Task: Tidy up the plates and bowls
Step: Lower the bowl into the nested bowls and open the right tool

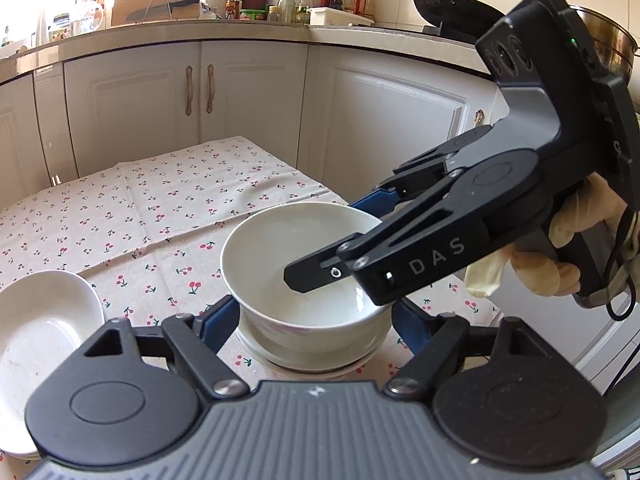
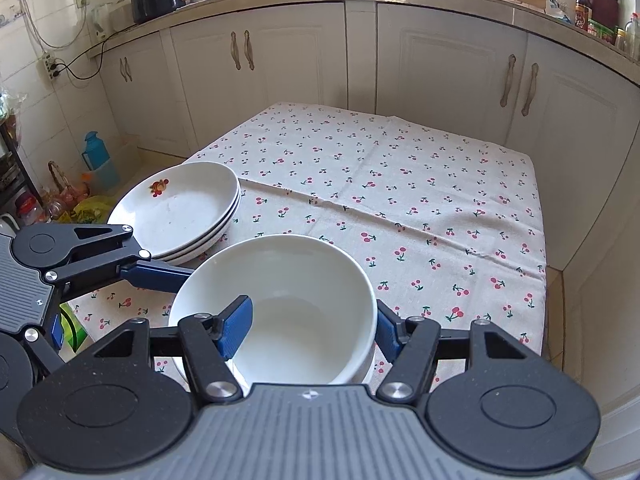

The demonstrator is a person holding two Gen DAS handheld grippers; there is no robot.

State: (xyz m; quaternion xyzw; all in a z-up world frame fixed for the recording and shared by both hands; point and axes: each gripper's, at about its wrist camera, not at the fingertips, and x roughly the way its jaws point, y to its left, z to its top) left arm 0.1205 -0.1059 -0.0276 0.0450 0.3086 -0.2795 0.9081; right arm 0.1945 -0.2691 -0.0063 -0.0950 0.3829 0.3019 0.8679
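Observation:
A white bowl (image 1: 296, 248) sits on top of a stack of bowls (image 1: 312, 354) on the cherry-print tablecloth (image 1: 168, 200). My left gripper (image 1: 316, 320) is open, with its blue fingers on either side of the stack. My right gripper (image 2: 312, 328) reaches over the top bowl (image 2: 280, 292), one finger inside it and one outside, spread wide around its near rim. It also shows in the left wrist view (image 1: 360, 240). A stack of white plates (image 2: 180, 208) lies to the left, and shows in the left wrist view (image 1: 36, 336).
White kitchen cabinets (image 2: 432, 60) run behind the table. The worktop holds bottles (image 1: 312, 0), a knife block and a wok (image 1: 452, 8). A blue flask (image 2: 94, 156) and bags stand on the floor at left.

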